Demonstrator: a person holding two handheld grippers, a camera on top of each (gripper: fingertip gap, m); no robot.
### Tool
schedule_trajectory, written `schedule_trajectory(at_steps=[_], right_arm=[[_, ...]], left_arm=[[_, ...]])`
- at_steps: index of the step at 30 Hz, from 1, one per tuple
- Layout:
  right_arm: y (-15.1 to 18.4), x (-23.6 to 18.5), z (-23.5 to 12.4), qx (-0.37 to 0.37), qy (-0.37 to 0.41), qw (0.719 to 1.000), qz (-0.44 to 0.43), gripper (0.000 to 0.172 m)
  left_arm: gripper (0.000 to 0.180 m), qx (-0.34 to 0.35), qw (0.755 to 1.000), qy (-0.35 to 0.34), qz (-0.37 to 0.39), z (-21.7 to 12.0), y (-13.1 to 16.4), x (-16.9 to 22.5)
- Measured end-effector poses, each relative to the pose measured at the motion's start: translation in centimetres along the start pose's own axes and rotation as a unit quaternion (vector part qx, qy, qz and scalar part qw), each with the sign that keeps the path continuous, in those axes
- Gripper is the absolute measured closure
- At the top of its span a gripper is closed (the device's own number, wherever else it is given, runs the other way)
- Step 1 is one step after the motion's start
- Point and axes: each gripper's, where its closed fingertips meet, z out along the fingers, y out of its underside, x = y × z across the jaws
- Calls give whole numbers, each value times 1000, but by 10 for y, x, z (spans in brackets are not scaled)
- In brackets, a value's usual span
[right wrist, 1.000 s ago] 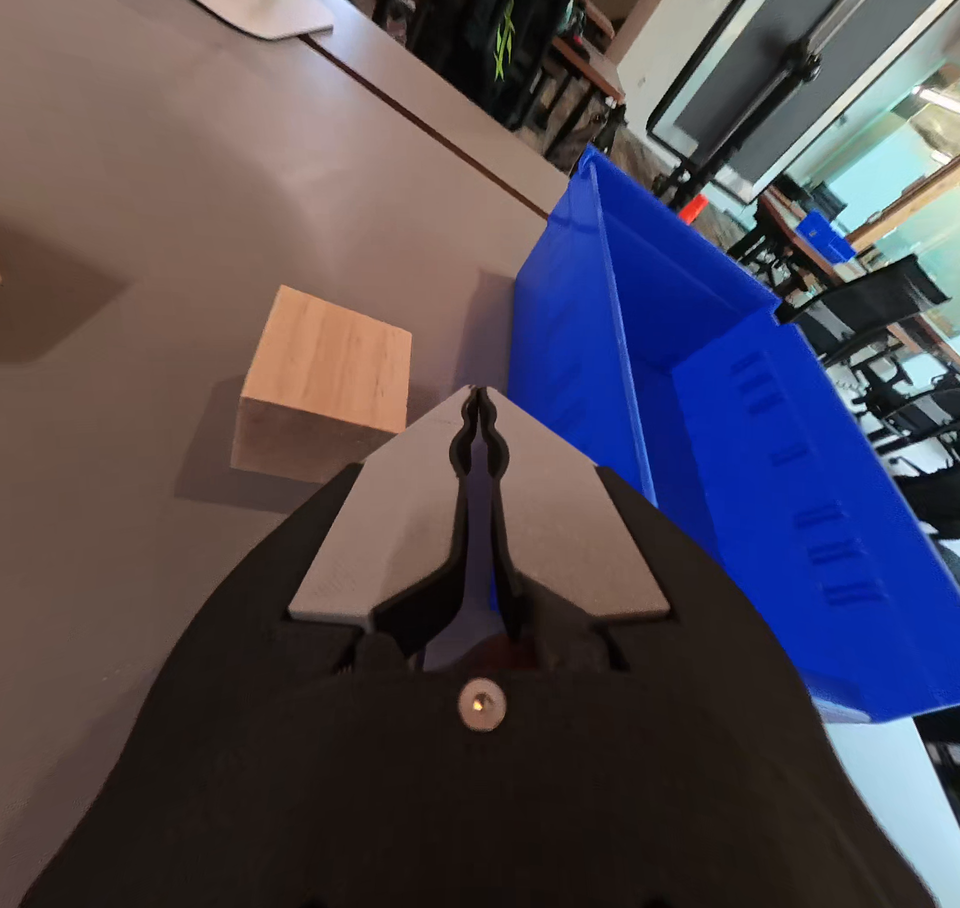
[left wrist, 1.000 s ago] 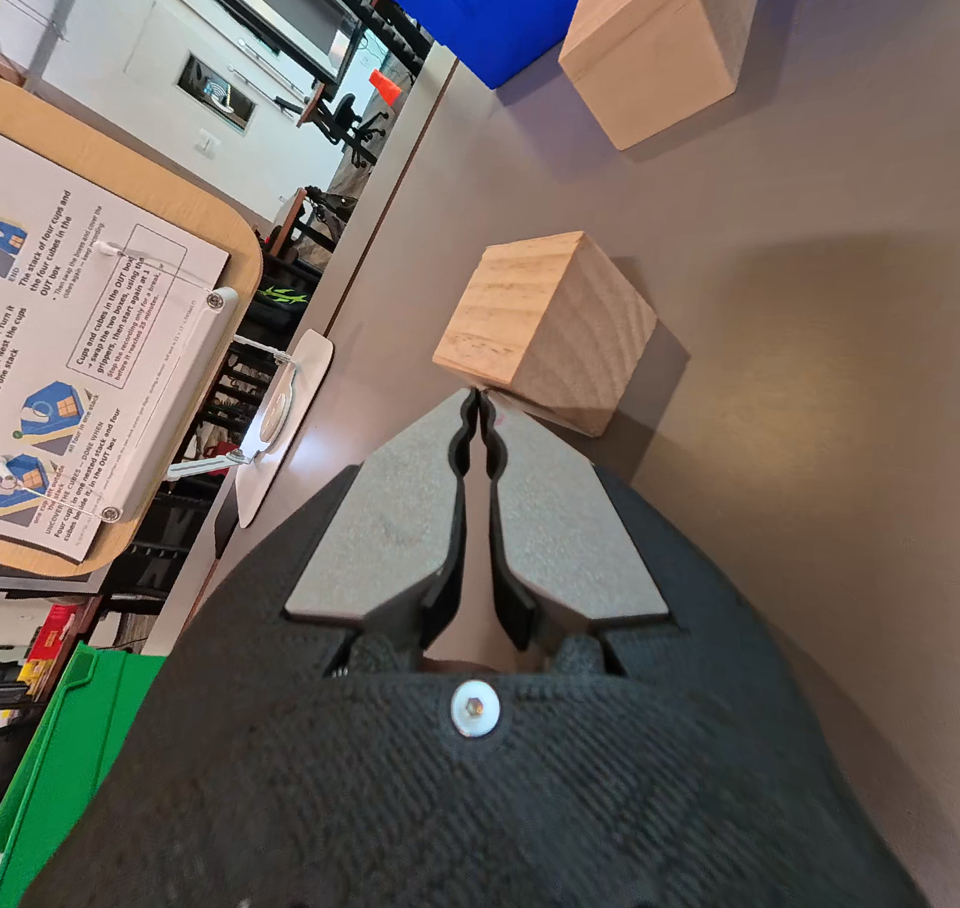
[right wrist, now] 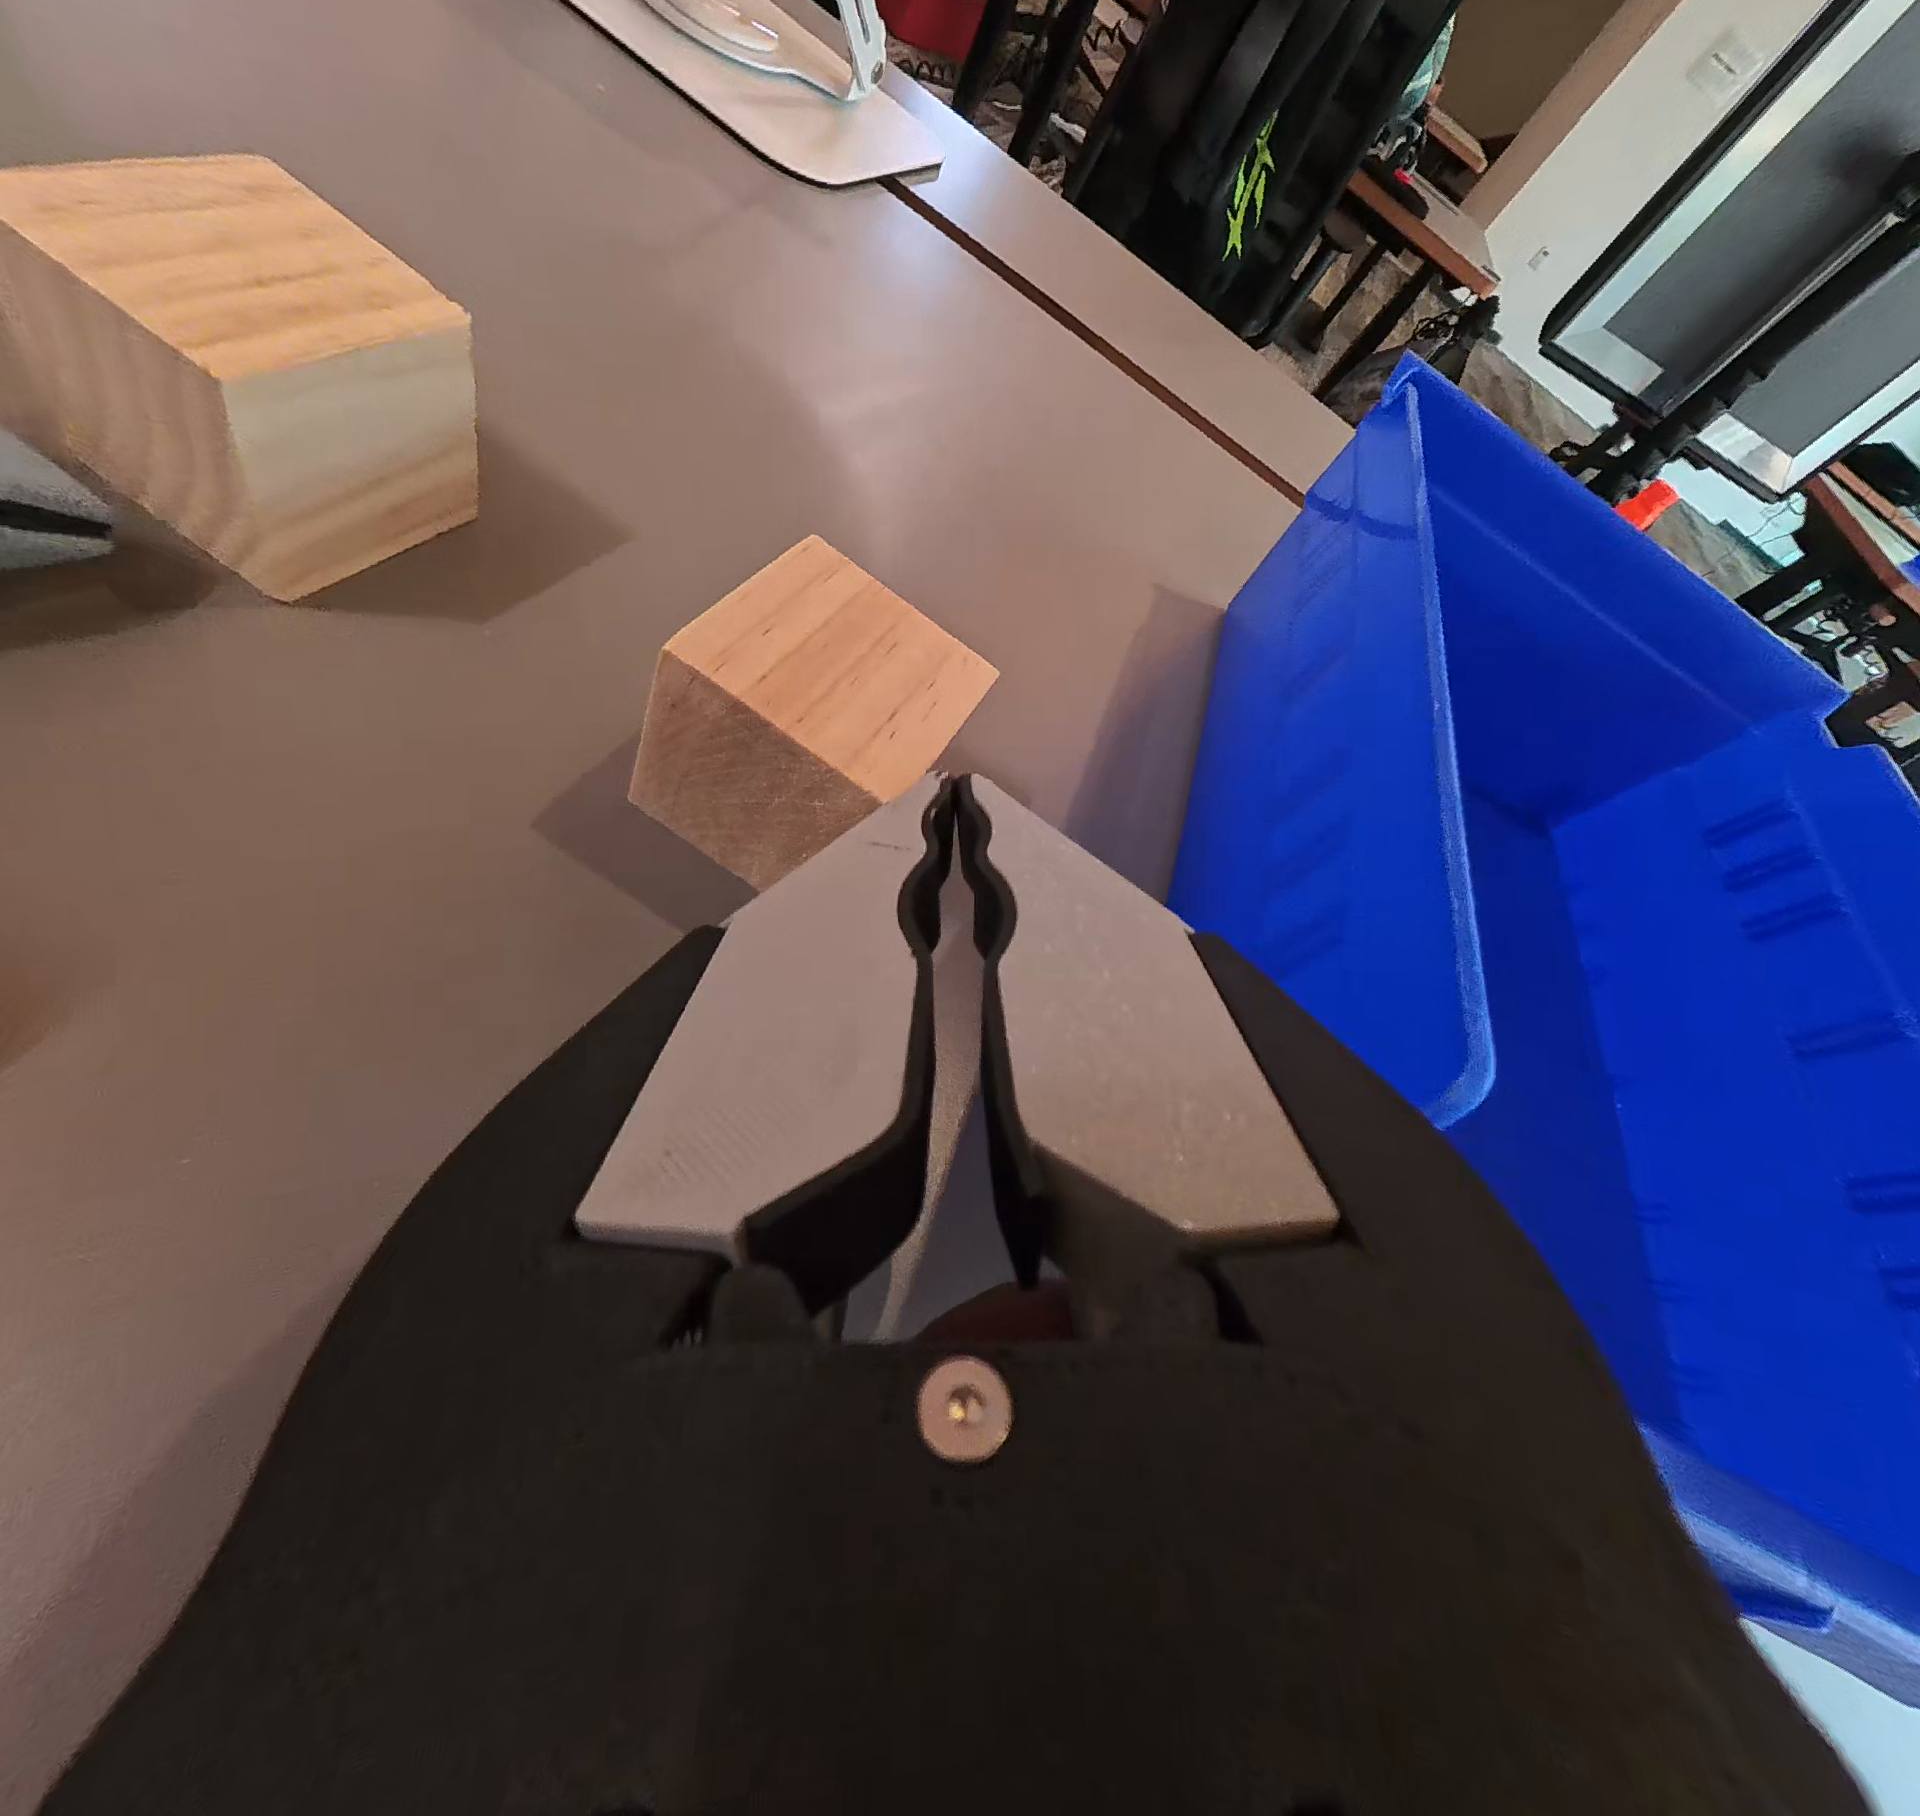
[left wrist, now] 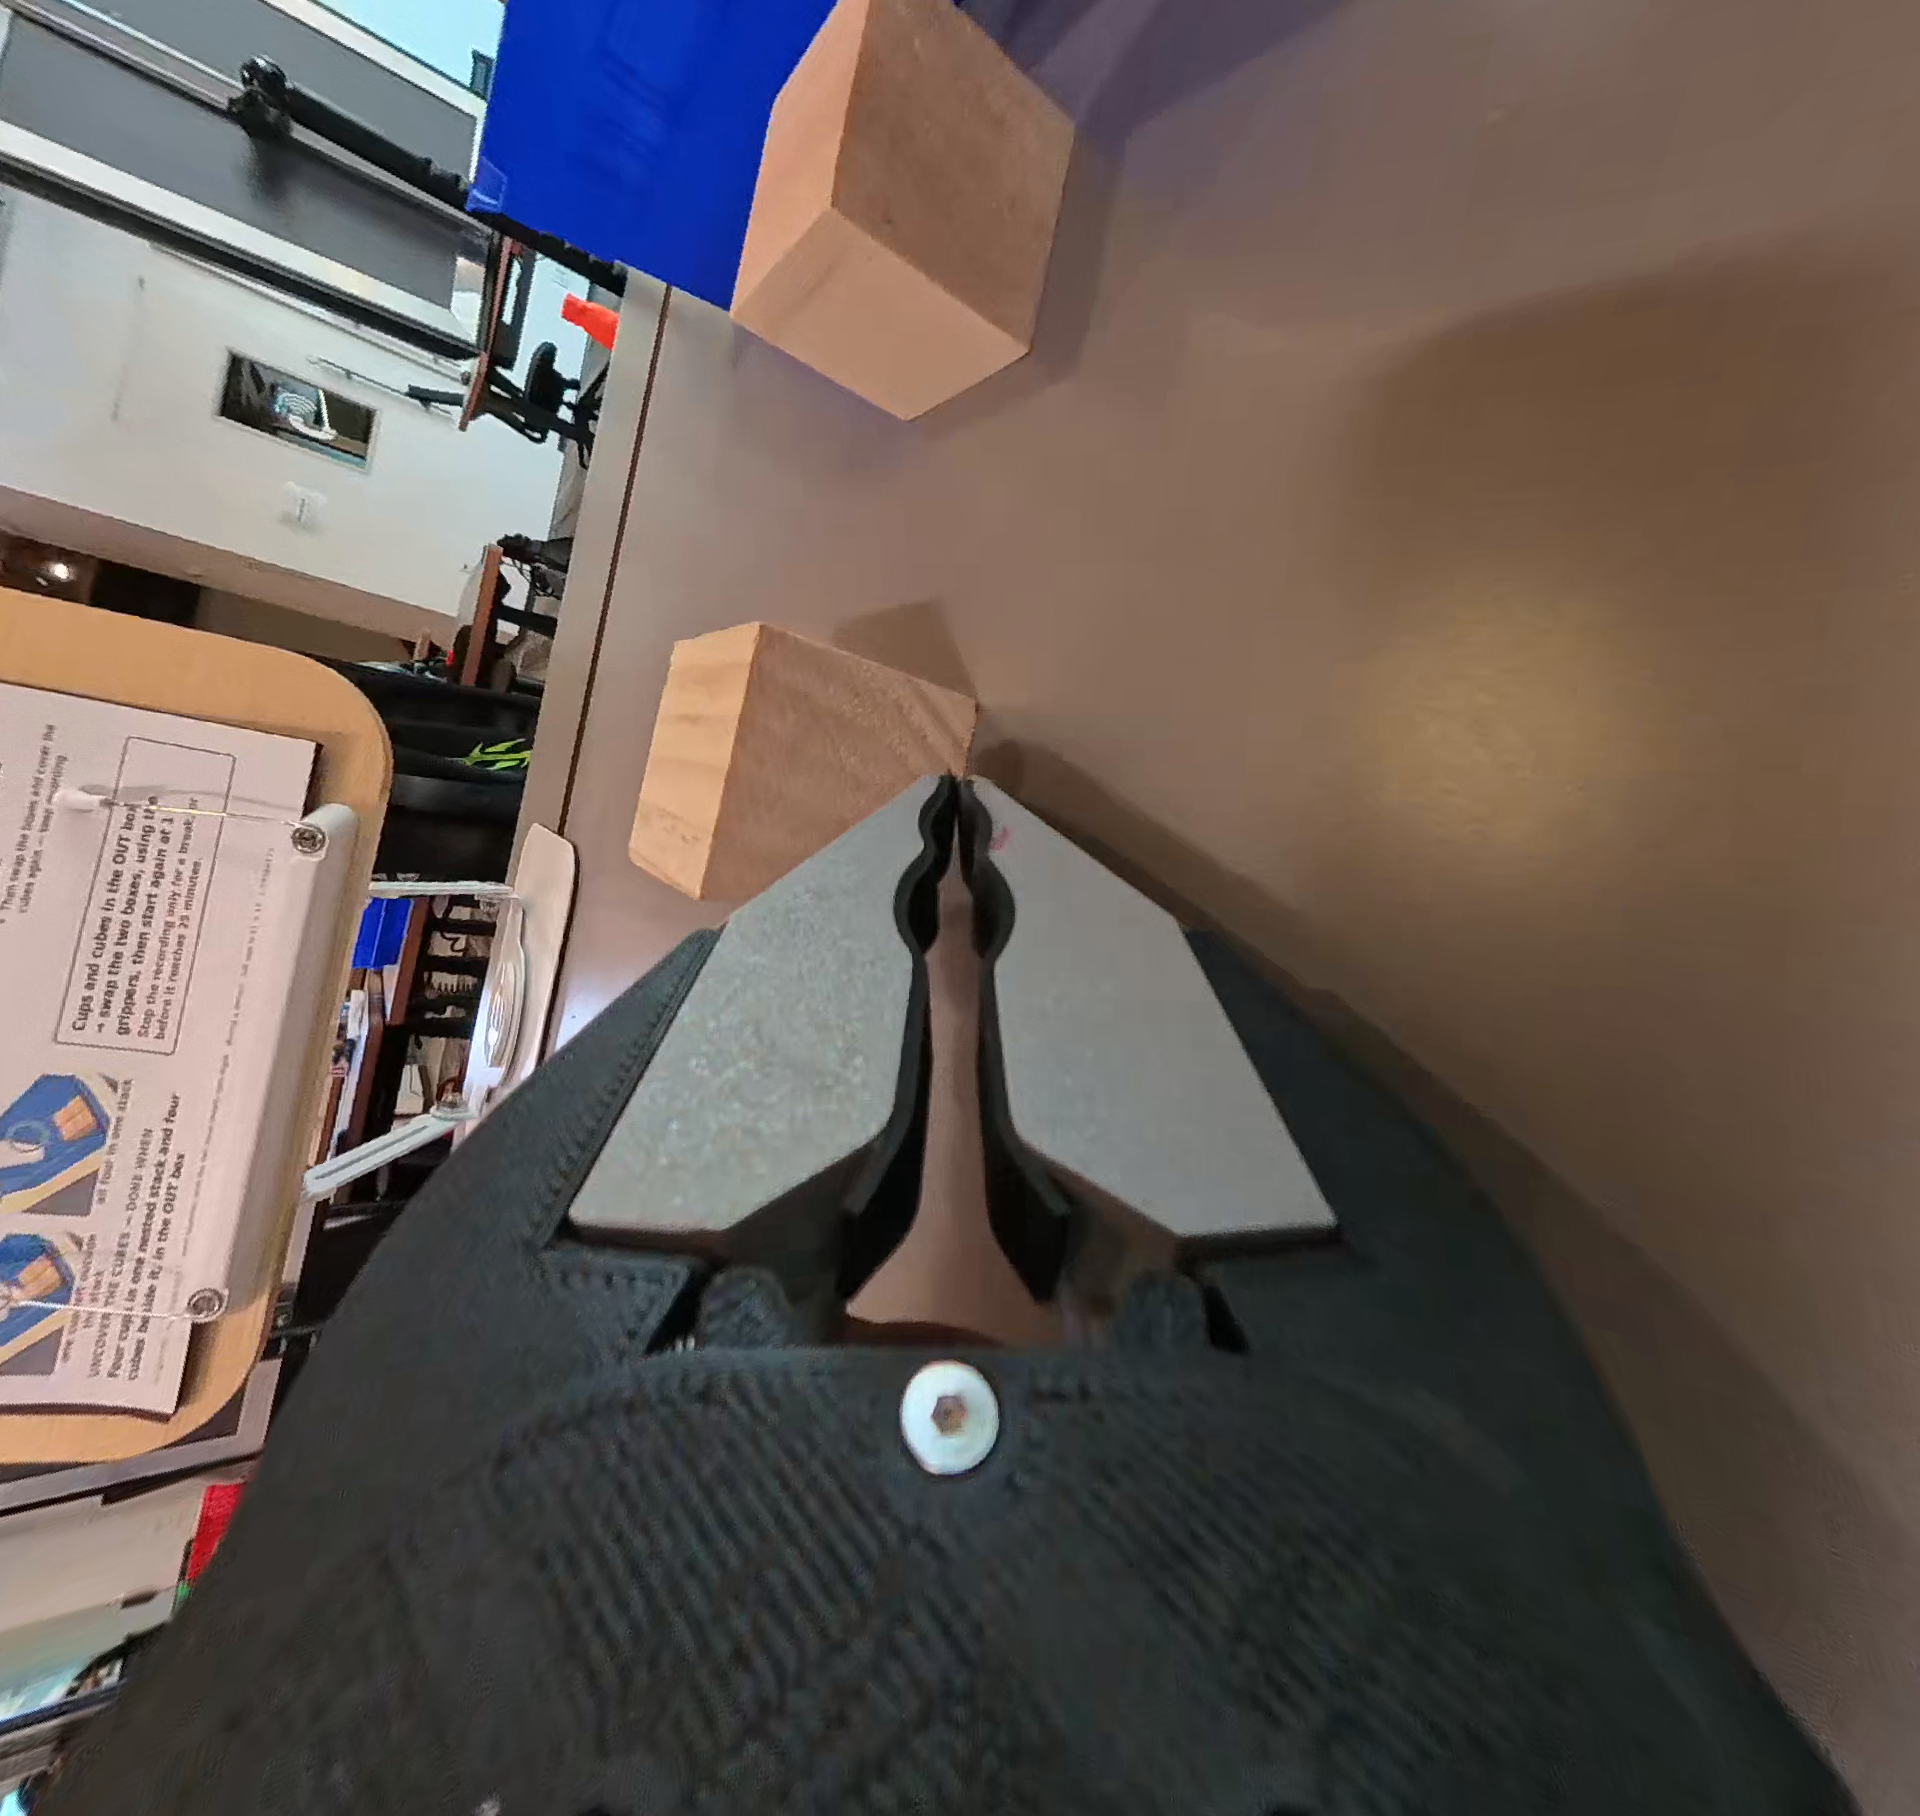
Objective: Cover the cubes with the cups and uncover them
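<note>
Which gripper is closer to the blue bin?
Right. The right gripper hovers shut just beside the blue bin, near one wooden cube. The left gripper, also shut, sits at a second cube, with the first cube lying between it and the bin.

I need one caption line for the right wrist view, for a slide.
Shut, empty right gripper beside a wooden cube on the grey table, next to a blue bin.

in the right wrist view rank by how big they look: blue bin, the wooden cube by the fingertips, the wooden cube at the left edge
1. blue bin
2. wooden cube at the left edge, cut off by the frame
3. wooden cube by the fingertips
The left cube's lead may only be nearness.
</note>
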Motion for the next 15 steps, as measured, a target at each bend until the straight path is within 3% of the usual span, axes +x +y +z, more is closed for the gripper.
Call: schedule_trajectory(at_steps=[6,10,15], right_arm=[[-10,10,-7,31,22,999,10,172],[-36,12,-24,108,36,993,8,172],[-72,-38,-42,202,-40,978,-38,172]], left_arm=[[180,27,1000,-3,12,-7,-8,3],[180,31,999,-37,-17,-12,-7,-10],[180,31,986,-137,-92,-32,6,-50]])
